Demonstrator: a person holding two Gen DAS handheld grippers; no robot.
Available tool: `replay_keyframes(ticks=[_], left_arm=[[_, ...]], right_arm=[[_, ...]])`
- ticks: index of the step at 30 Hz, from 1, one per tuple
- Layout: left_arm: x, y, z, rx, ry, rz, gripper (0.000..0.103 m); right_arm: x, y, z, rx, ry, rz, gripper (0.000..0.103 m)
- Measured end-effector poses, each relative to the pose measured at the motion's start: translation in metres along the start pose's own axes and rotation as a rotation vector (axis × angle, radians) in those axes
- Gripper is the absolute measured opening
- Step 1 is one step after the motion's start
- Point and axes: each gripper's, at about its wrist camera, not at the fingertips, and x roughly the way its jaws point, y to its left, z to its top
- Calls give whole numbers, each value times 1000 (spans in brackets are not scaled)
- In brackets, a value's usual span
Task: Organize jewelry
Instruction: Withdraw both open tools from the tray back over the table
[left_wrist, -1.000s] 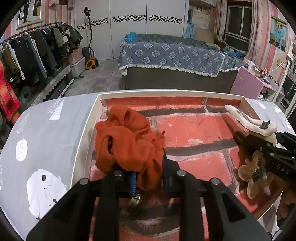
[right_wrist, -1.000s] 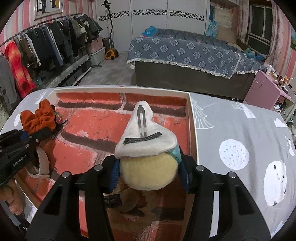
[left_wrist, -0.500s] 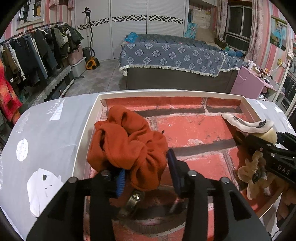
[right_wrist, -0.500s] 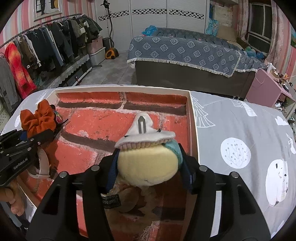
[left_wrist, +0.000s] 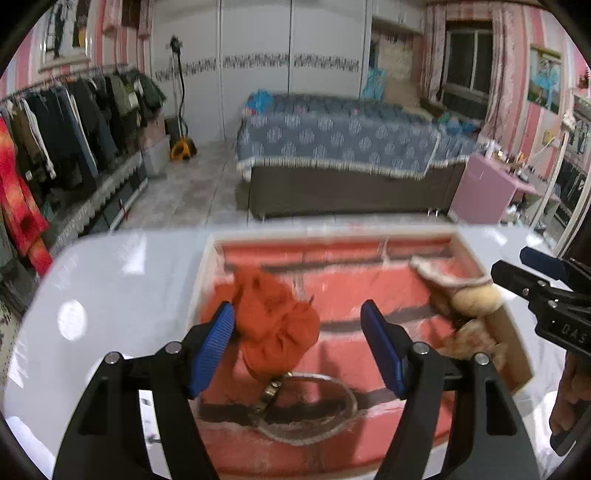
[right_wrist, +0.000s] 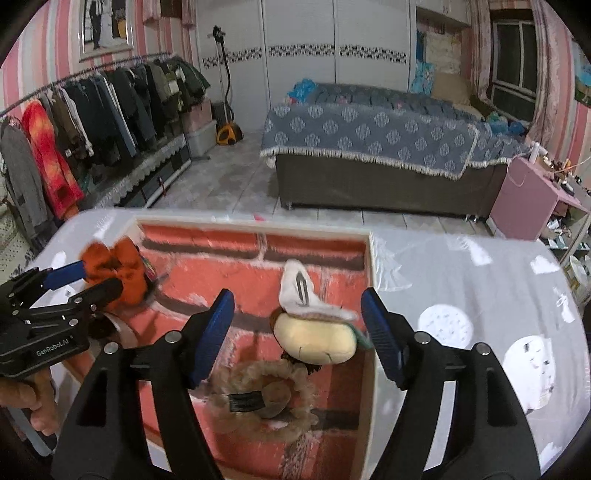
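An orange scrunchie (left_wrist: 275, 321) lies at the left of a white-walled tray (left_wrist: 199, 288) with a red brick-pattern floor. My left gripper (left_wrist: 301, 349) is open, its blue pads either side of the scrunchie. A metal ring (left_wrist: 306, 406) lies just below it. In the right wrist view, a yellow plush hair clip with a white cap (right_wrist: 314, 330) lies at the tray's right side (right_wrist: 371, 295), with a beige fuzzy scrunchie (right_wrist: 266, 398) in front of it. My right gripper (right_wrist: 297, 338) is open around the plush clip. The orange scrunchie (right_wrist: 114, 269) shows at left there.
The tray sits on a grey table cover with white prints (right_wrist: 461, 325). Beyond the table are a bed (right_wrist: 369, 147), a clothes rack (right_wrist: 92, 110) at left and a pink cabinet (right_wrist: 532, 199) at right. A hand (right_wrist: 33, 402) holds the left gripper.
Both grippers have opened and let go: the orange scrunchie and the plush clip now lie in the tray. Both grippers have drawn back and up.
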Motion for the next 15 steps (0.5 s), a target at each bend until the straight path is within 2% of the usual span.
replay_keyframes(ticks=[2, 5, 9, 12, 15], left_arm=[[-29, 2, 6, -2, -56, 8, 76], [-62, 2, 7, 32, -101, 26, 77], [-103, 13, 1, 49, -137, 56, 77], [-134, 23, -20, 38, -147, 61, 77], [-151, 23, -45, 68, -134, 76, 77]], right_arm=[[-21, -2, 5, 4, -38, -8, 72], [-55, -3, 4, -31, -82, -23, 77], [-96, -15, -7, -51, -110, -46, 77], [-121, -25, -27, -66, -108, -73, 77], [-137, -29, -52, -76, -89, -88, 77]])
